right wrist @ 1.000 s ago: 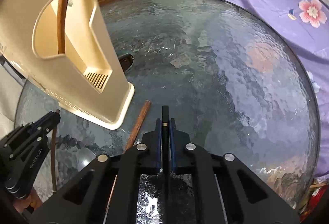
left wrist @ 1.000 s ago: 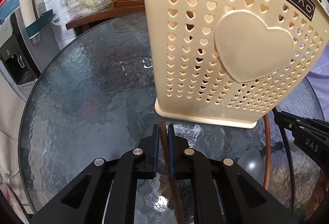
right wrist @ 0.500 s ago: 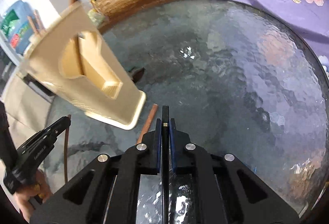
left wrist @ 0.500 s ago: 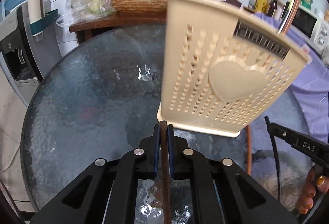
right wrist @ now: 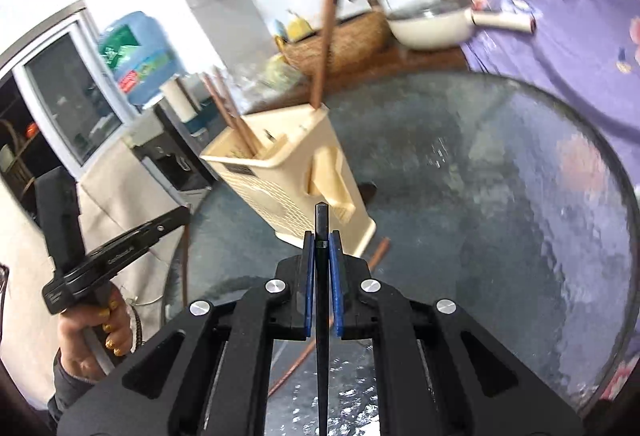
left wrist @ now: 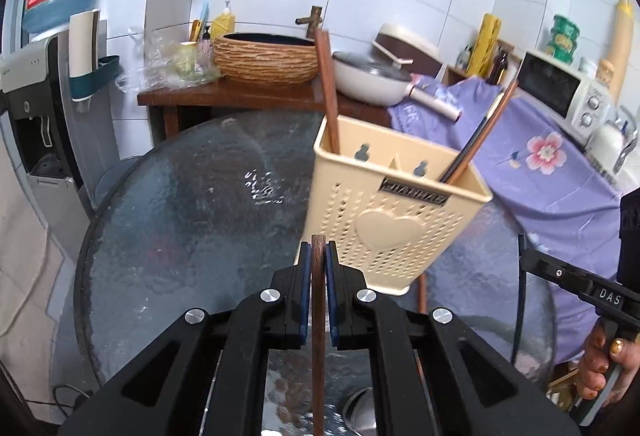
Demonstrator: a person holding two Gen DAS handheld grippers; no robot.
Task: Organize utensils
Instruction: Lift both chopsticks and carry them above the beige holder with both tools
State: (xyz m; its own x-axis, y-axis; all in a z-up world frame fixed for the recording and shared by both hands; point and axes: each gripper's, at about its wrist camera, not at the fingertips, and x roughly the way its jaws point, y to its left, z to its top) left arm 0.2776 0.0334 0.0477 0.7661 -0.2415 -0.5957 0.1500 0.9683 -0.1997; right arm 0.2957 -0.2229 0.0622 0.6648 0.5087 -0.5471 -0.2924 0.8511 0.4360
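A cream plastic utensil holder (left wrist: 394, 208) with heart holes stands on the round glass table (left wrist: 180, 220); it also shows in the right wrist view (right wrist: 296, 172). Brown wooden utensils (left wrist: 328, 92) stand in it, and more lean at its right end (left wrist: 478, 134). My left gripper (left wrist: 319, 256) is shut on a brown wooden stick (left wrist: 318, 320), raised in front of the holder. My right gripper (right wrist: 322, 244) is shut on a black utensil handle (right wrist: 322, 300), raised beside the holder. A brown stick (right wrist: 332, 320) lies on the glass below it.
A wicker basket (left wrist: 264, 56), a white pan (left wrist: 372, 82) and bags sit on a wooden side table behind. A purple cloth (left wrist: 548, 172) covers the counter at right, with a microwave (left wrist: 560, 88). A water dispenser (left wrist: 36, 108) stands at left.
Both grippers have risen and pulled back from the holder, carrying their utensils. The holder now appears smaller and lower, with its open top visible.
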